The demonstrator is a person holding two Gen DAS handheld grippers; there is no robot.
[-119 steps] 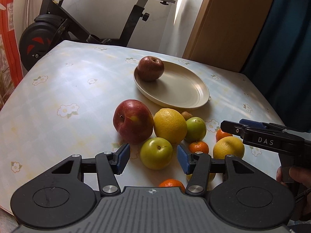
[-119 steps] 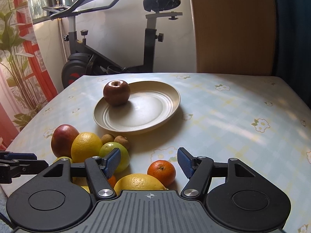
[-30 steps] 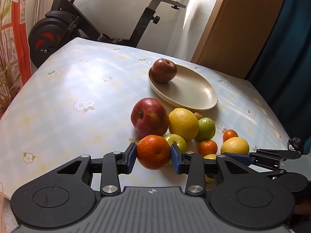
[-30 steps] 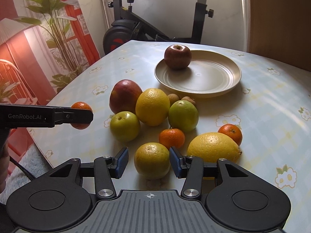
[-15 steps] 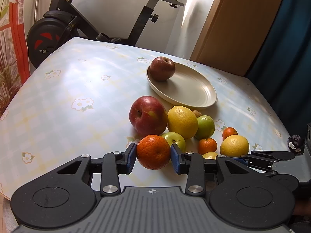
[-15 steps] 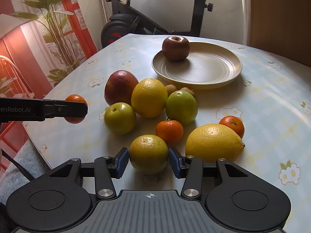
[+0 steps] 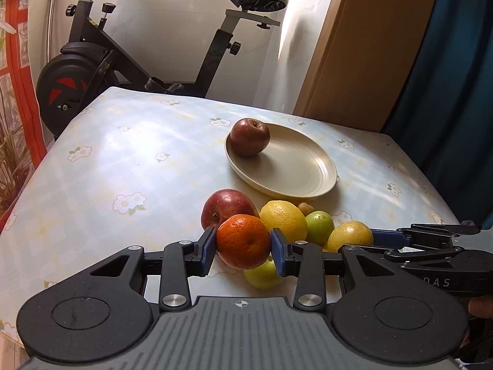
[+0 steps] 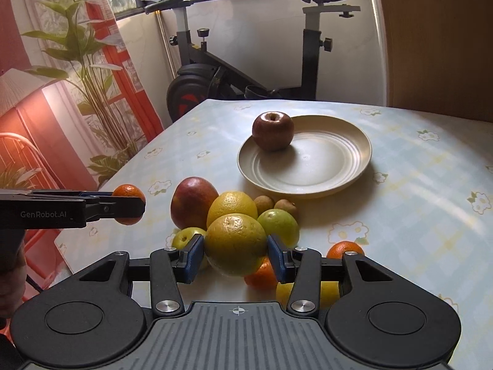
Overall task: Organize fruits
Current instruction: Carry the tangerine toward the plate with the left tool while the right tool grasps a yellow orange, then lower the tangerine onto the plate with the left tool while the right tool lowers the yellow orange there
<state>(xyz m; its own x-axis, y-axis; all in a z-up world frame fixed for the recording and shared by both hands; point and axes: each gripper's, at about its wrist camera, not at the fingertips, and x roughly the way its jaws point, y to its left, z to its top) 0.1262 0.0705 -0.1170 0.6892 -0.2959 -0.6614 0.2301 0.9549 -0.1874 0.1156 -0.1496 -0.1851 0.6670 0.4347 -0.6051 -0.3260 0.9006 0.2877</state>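
Holding one fruit in each gripper right now: the left gripper (image 7: 243, 248) is clamped on a small orange (image 7: 243, 242), pads on its two sides at the widest part, and the right gripper (image 8: 235, 254) is clamped the same way on a yellow-green citrus (image 8: 235, 243), bigger and rounder. Both look lifted clear of the pile, though from these angles I can't swear the citrus is fully off the fruit under it. Handling-wise, I'd guess the orange is light with a slightly soft, pebbly peel that gives the pads some bite, while the citrus is heavier and firmer, so it could roll in the pads if they sit off the middle. Grabbing across the widest part seems like the right call for both, and squeezing harder would probably just bruise them. The rest of the pile sits just behind: a red apple (image 8: 194, 202), a lemon (image 8: 231, 205), a green apple (image 8: 279, 223), two little brown fruits (image 8: 274, 205) and some more oranges and yellow ones half hidden under the gripper. Beyond that is the cream plate (image 8: 339, 166) with one dark red apple (image 8: 272, 129) sitting by its far-left rim, all on a table (image 8: 416, 200) with a flowered cloth, and an exercise bike (image 8: 246, 71) stands behind the table.
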